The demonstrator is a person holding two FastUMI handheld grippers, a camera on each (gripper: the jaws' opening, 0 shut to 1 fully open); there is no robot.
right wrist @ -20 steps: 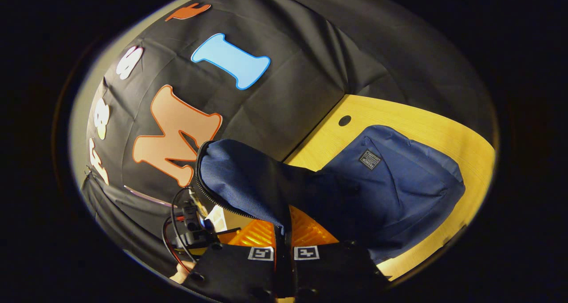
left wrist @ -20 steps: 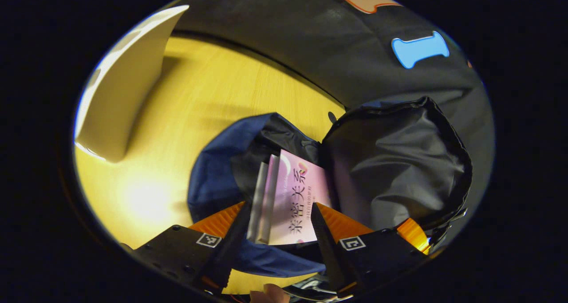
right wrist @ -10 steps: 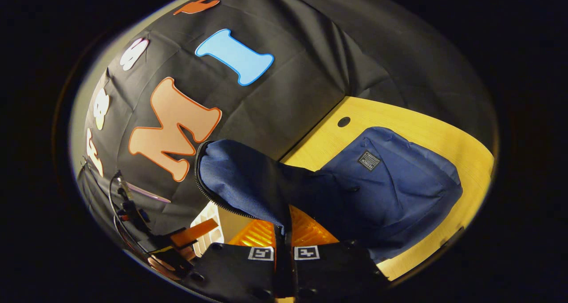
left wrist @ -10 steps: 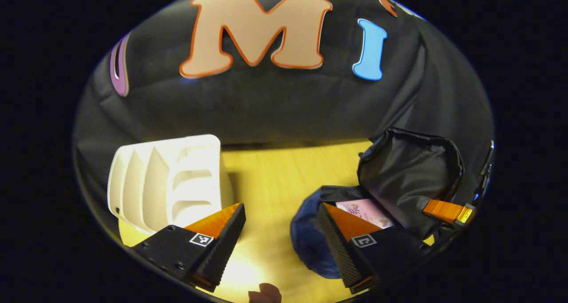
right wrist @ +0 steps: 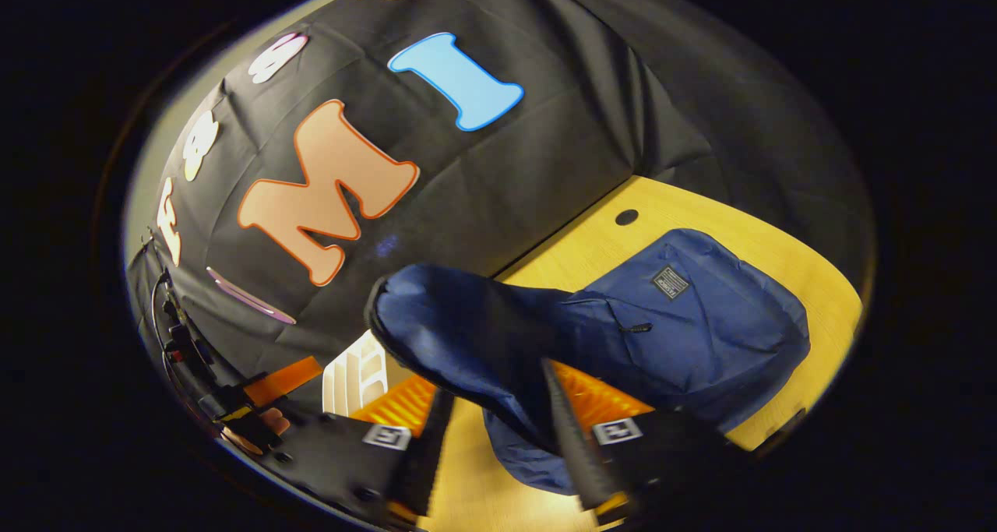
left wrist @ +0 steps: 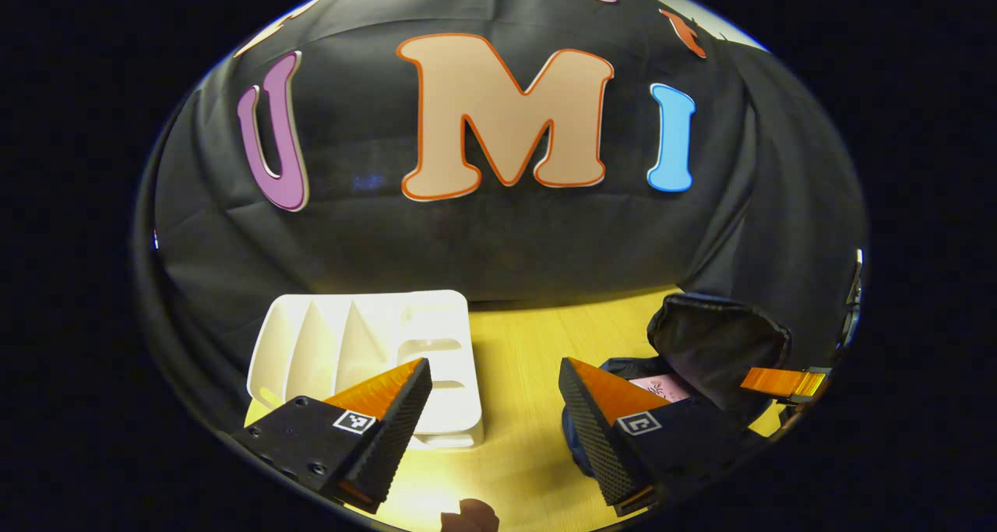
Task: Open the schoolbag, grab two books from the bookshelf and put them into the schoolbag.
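The blue schoolbag (right wrist: pixel 693 322) lies on the yellow table (right wrist: pixel 779 228), its flap (right wrist: pixel 467 322) raised. My right gripper (right wrist: pixel 497 380) is open, and the flap hangs loosely between its spread fingers. In the left gripper view the bag's dark-lined mouth (left wrist: pixel 716 337) gapes at the right, with a pink book (left wrist: pixel 658 388) lying inside. My left gripper (left wrist: pixel 494 364) is open and holds nothing, above the table between the bag and the white bookshelf (left wrist: pixel 366 353). One finger of the right gripper (left wrist: pixel 783 380) shows beside the bag's mouth.
The booth's black cloth wall stands just behind the table (left wrist: pixel 522 337). In the right gripper view the white bookshelf (right wrist: pixel 354 372) sits left of the flap, and the left gripper (right wrist: pixel 269 380) with a hand on it is at the lower left. A round hole (right wrist: pixel 625 217) marks the tabletop near the wall.
My left gripper drew back from the bag's mouth, leaving the pink book inside, and tilted up toward the wall. My right gripper opened and released the flap it had pinched.
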